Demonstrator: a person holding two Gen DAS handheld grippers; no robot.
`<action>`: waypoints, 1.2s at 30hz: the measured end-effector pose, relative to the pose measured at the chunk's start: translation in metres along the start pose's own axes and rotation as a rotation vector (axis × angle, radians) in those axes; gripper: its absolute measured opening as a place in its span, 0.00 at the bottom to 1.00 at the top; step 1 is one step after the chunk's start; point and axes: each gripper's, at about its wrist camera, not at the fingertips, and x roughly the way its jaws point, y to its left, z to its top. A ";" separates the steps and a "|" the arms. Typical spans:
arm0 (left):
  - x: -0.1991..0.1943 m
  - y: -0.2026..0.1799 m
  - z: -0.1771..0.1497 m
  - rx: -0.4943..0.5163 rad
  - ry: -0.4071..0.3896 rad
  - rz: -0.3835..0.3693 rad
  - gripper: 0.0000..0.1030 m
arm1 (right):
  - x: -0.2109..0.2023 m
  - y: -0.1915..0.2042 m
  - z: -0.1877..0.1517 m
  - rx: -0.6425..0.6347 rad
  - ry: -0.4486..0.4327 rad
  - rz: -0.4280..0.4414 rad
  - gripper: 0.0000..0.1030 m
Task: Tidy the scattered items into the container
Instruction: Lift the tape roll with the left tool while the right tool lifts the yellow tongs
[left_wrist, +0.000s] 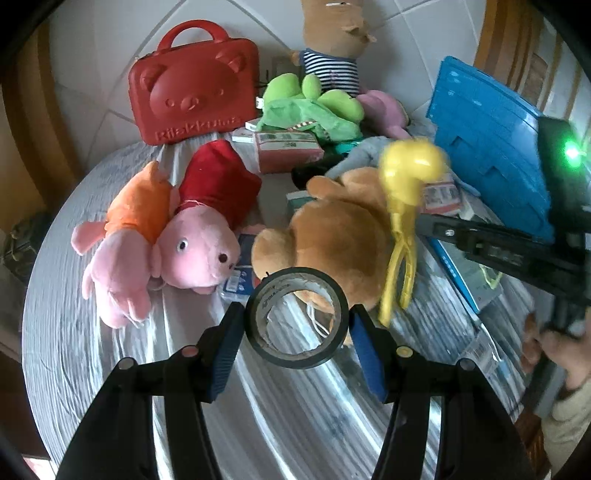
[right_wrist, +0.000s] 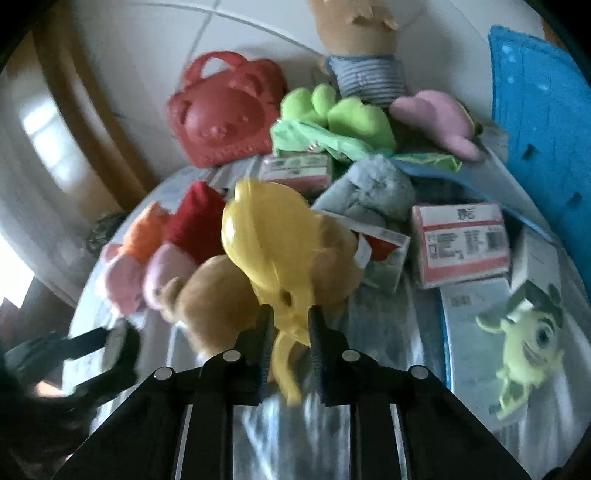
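I work over a round table (left_wrist: 110, 369) under a silvery, ribbed, glossy cover, against white tiled wall (left_wrist: 110, 55) with wooden trim. My left gripper (left_wrist: 297, 325) clamps a black ring-shaped roll of tape (left_wrist: 297, 356) between blue ribbed pads. My right gripper (right_wrist: 290, 332) is closed on a smooth yellow plastic clamshell scoop (right_wrist: 269, 236), held above a fuzzy brown plush bear (left_wrist: 332, 236). The blue plastic crate (left_wrist: 491, 147) stands at the table's right edge, beside cardboard boxes (right_wrist: 461, 243).
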 end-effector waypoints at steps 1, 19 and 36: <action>0.003 0.001 0.004 -0.004 -0.001 0.001 0.55 | 0.009 -0.005 0.004 0.014 0.011 0.004 0.27; 0.052 0.002 0.041 -0.061 0.016 0.010 0.55 | 0.043 0.036 0.030 -0.274 0.055 0.047 0.58; -0.016 -0.019 0.060 -0.018 -0.136 -0.017 0.55 | -0.054 0.037 0.047 -0.221 -0.150 0.033 0.52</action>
